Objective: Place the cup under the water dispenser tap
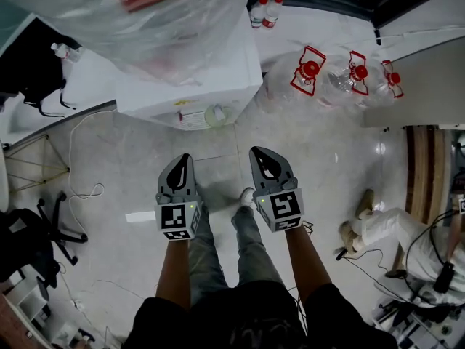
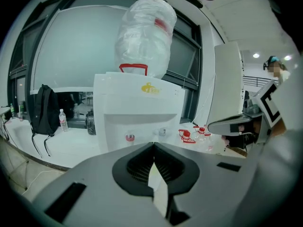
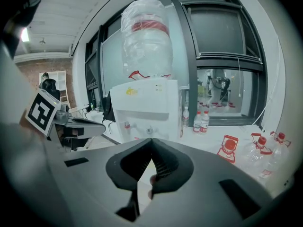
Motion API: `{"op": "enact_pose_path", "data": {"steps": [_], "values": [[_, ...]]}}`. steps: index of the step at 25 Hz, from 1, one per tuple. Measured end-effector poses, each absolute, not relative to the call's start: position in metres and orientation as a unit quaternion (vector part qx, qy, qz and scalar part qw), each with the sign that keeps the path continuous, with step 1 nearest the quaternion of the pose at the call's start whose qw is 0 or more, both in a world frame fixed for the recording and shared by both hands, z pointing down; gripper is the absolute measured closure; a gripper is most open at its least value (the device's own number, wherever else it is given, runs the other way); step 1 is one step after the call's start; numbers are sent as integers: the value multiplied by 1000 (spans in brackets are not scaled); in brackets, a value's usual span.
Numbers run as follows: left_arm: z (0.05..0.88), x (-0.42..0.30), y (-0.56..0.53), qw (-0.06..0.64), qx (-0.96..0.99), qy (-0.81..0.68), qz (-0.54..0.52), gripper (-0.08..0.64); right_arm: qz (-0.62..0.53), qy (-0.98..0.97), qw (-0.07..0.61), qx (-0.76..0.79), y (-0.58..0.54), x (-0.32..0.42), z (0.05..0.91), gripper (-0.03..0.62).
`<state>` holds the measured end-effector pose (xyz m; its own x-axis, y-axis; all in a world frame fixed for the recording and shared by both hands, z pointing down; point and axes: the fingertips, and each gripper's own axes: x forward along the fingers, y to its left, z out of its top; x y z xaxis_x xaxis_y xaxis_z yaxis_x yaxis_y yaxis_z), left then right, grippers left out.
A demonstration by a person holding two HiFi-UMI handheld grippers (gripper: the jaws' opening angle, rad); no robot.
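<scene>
A white water dispenser (image 1: 211,86) stands ahead of me with a plastic-wrapped bottle (image 1: 138,20) on top. Its red tap (image 2: 129,137) and grey tap (image 2: 162,132) show in the left gripper view. A pale round thing (image 1: 216,115) sits at its front; I cannot tell whether it is a cup. My left gripper (image 1: 183,160) and right gripper (image 1: 259,153) are held side by side, short of the dispenser, both pointing at it. Each is shut, fingertips together with nothing between them, as both the left gripper (image 2: 154,144) and the right gripper (image 3: 151,140) show in their own views.
Empty large water bottles with red handles (image 1: 352,75) lie on the floor to the right of the dispenser. Two small bottles (image 1: 266,9) stand behind it. A black backpack (image 1: 29,71) hangs at the left. A black chair base (image 1: 43,231) and a seated person (image 1: 396,227) flank me.
</scene>
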<state>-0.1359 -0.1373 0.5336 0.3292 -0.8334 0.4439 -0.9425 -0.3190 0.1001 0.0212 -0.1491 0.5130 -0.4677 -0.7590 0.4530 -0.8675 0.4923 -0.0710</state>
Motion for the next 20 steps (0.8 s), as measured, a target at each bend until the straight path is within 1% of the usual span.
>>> {"op": "enact_pose_path", "data": {"steps": [10,16,20], "values": [[488,-143,-128,168,788,-573,149,543,126,-852,170,478,-143,12,458,578],[456,-156,-121,163,780,-588,140,543,101,-855,183,474,-139,9,431,578],[439,-167,-116,167,771,-600,132,543,98,-853,175,482,-137,13,410,578]]}}
